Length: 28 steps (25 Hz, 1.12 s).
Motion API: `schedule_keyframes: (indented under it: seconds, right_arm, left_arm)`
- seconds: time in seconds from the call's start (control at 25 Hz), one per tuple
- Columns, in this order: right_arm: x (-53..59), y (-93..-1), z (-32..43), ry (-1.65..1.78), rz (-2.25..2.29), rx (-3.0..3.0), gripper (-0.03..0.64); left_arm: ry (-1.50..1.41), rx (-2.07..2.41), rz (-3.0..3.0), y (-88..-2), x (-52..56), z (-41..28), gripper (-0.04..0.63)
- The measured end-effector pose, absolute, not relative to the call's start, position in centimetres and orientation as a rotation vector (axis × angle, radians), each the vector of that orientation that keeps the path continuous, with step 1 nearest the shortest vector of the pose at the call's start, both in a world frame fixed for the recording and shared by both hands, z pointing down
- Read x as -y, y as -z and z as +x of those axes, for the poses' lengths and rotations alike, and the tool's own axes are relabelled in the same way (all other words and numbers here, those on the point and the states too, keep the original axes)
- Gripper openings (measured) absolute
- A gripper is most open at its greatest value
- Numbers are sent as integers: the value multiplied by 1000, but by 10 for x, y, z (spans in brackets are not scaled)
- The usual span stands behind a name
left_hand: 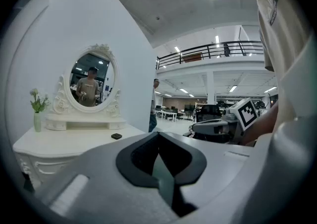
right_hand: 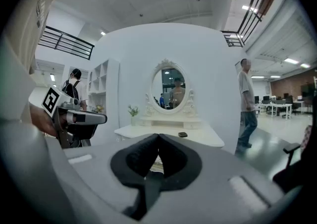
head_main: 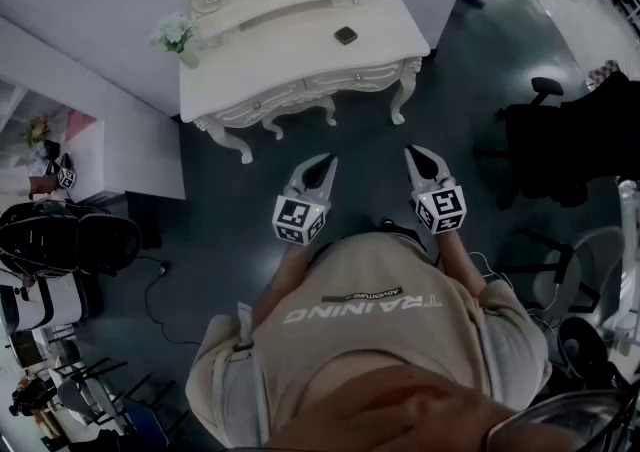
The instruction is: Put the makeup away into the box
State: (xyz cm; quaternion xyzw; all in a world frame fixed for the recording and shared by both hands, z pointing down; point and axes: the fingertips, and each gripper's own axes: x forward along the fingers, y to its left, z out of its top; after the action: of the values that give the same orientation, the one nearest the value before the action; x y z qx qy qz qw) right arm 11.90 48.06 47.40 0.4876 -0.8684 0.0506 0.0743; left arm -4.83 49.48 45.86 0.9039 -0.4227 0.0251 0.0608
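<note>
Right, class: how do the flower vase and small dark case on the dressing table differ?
The flower vase stands upright; the small dark case lies flat. The vase is pale, the case dark. The vase sits at the tabletop's left end, the case right of centre. Both rest on the dressing table.

The dressing table (head_main: 300,50) is creamy white with carved scrollwork. On its top lies a small black case (head_main: 346,35). At the table's left end stand white flowers (head_main: 175,33) on green stems. The floor (head_main: 230,210) before the table is dark grey. Facing the table, the left gripper (head_main: 324,160) and right gripper (head_main: 414,153) are pale grey with black pads, and each cube is patterned in black-and-white squares. The shirt (head_main: 380,350) is beige with white lettering.
</note>
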Motion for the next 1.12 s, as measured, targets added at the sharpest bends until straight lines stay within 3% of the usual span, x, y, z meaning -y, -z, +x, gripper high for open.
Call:
schedule_keyframes:
  seconds: [0.52,1.12]
  right_arm:
    - [-441,-447,166,-116,1345,2722,3]
    - [-426,-510,211,-256,1134,2716,3]
  left_arm:
    - [-156,1383,2679,-437,-464,4,6]
    - [-217,1475,2528,-473,-453,60,8]
